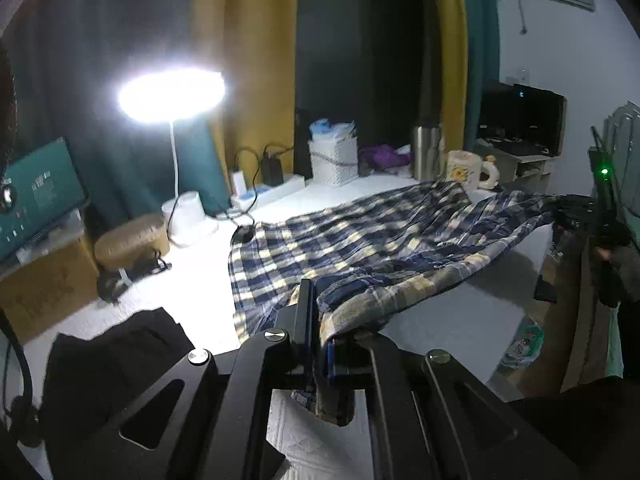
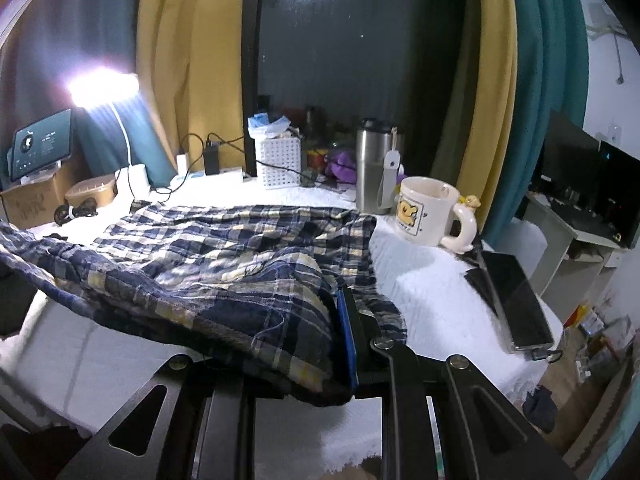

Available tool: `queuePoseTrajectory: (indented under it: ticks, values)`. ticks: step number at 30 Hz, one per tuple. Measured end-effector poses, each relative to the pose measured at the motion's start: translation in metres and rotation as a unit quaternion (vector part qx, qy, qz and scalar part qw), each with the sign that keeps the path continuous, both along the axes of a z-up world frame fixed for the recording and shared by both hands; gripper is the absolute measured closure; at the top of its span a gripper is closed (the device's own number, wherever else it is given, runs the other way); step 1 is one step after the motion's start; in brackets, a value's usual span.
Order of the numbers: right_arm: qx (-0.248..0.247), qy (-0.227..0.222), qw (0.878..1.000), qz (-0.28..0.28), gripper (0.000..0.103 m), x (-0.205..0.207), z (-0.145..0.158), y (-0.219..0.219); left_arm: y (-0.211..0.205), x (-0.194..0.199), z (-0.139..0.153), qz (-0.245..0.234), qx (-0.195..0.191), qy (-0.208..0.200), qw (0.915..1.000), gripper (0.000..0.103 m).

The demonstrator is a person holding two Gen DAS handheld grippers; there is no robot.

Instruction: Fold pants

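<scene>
Plaid pants [image 1: 360, 240] lie spread across the white table [image 1: 460, 312], near edge lifted off it. Left gripper [image 1: 318, 320]: 2 fingers clamped together on the near plaid hem. Right gripper [image 2: 340, 320]: fingers pinched on a bunched fold at the opposite end. A mug [image 2: 428, 212] stands just beside the cloth; a lit lamp [image 1: 172, 92] stands behind.

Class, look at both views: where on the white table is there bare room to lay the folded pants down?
Bare patches: the near strip of the white table below the lifted plaid pants, and the patch between pants, mug and phone. Crowded: the far edge, with lamp, basket and flask.
</scene>
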State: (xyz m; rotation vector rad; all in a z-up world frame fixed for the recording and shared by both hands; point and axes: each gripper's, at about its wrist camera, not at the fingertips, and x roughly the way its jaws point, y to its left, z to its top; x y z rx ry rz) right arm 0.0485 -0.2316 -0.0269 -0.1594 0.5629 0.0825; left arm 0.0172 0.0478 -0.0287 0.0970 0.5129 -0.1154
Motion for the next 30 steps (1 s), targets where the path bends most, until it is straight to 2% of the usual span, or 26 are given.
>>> queuePoseTrajectory:
  ticks: [7,14,16,18,21,26,30]
  values:
    - [0.004,-0.012,1.000,-0.006,0.083,-0.023,0.012,-0.010,-0.017,-0.031,0.026,-0.028,0.004,-0.014,0.9995,0.099]
    - [0.019,-0.028,0.999,-0.017,0.083,-0.046,0.021,-0.022,-0.039,-0.056,0.044,-0.063,0.024,-0.022,0.9975,0.099]
    - [0.021,-0.032,0.999,-0.019,0.083,-0.053,0.023,-0.024,-0.043,-0.061,0.046,-0.067,0.028,-0.022,0.9971,0.099]
    - [0.026,-0.037,0.999,-0.020,0.091,-0.059,0.024,-0.027,-0.046,-0.065,0.049,-0.072,0.030,-0.023,0.9967,0.099]
    - [0.036,-0.038,0.999,-0.015,0.096,-0.065,0.022,-0.028,-0.049,-0.069,0.051,-0.079,0.030,-0.023,0.9962,0.099]
    - [0.042,-0.026,0.999,-0.007,0.098,-0.064,0.007,-0.024,-0.051,-0.059,0.037,-0.081,0.030,0.000,0.9963,0.099]
    - [0.042,-0.032,0.999,-0.011,0.098,-0.072,0.012,-0.026,-0.056,-0.064,0.041,-0.095,0.024,-0.001,0.9952,0.099]
